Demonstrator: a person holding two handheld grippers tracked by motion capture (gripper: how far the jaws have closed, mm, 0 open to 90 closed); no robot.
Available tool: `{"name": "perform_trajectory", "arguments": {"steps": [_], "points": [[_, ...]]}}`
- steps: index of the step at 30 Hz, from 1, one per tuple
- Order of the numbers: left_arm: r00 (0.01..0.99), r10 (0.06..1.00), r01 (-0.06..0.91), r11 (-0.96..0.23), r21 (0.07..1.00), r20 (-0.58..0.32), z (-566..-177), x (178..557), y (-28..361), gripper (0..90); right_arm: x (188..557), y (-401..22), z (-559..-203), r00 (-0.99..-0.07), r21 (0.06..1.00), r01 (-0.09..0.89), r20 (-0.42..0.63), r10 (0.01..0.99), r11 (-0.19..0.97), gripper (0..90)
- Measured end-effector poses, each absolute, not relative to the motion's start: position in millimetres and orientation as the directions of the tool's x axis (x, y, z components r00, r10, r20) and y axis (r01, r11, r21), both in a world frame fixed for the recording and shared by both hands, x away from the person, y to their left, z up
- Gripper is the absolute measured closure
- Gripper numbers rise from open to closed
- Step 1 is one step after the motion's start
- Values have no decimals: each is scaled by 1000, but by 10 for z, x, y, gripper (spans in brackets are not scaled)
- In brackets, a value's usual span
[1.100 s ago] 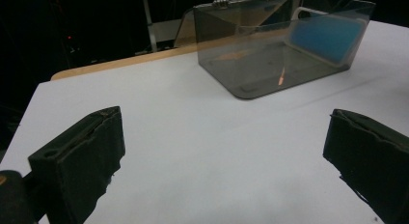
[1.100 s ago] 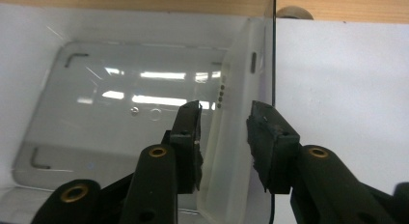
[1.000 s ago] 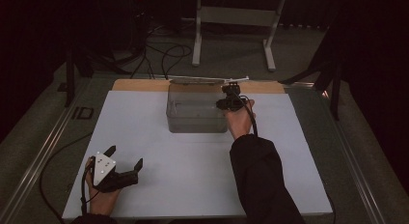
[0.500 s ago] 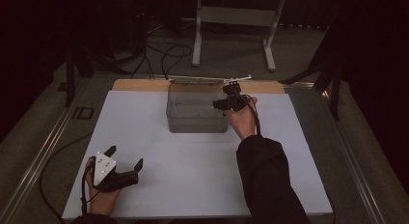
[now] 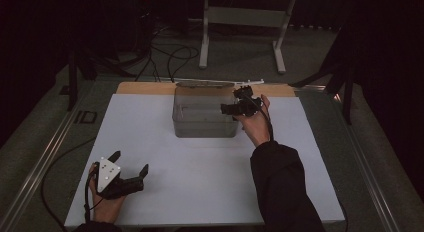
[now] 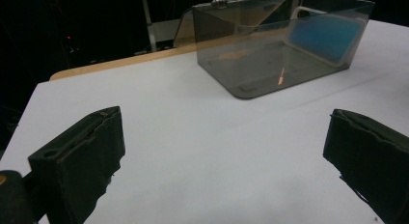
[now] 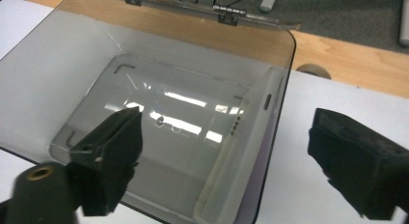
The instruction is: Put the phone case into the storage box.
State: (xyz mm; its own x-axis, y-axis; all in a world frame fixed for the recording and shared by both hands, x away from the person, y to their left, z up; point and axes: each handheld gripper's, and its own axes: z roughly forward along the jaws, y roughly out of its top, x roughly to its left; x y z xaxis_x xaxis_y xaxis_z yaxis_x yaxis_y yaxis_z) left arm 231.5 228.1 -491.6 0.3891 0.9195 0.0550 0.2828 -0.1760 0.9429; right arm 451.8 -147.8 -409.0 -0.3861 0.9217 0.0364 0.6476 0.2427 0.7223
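Right gripper (image 5: 229,110) now farther over smoky box (image 5: 204,126), open; contents murky.

Since a second ago, the right tongs (image 5: 227,109) move a little toward the counter's left, from the right wall of the smoky clear box (image 5: 202,123) to a spot above its open top near the right rim. The right hand (image 5: 256,123) turns with them, so the jaws now point left across the box instead of lying alongside it.
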Motion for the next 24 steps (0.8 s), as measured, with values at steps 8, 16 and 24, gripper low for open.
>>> {"name": "perform_trajectory", "arguments": {"steps": [8,16,24], "points": [[390,919,285,-179,942,56,-4919,2317,2280,15,4441,-1577,-4089,-401,762,598,15,916,249,91],[388,920,285,-177,942,55,-4919,2316,2282,15,4368,-1641,-4095,-418,794,553,4,908,251,90],[388,920,286,-177,942,56,-4921,2318,2283,15,4272,-1687,-4146,-442,805,534,6,897,258,90]]}}
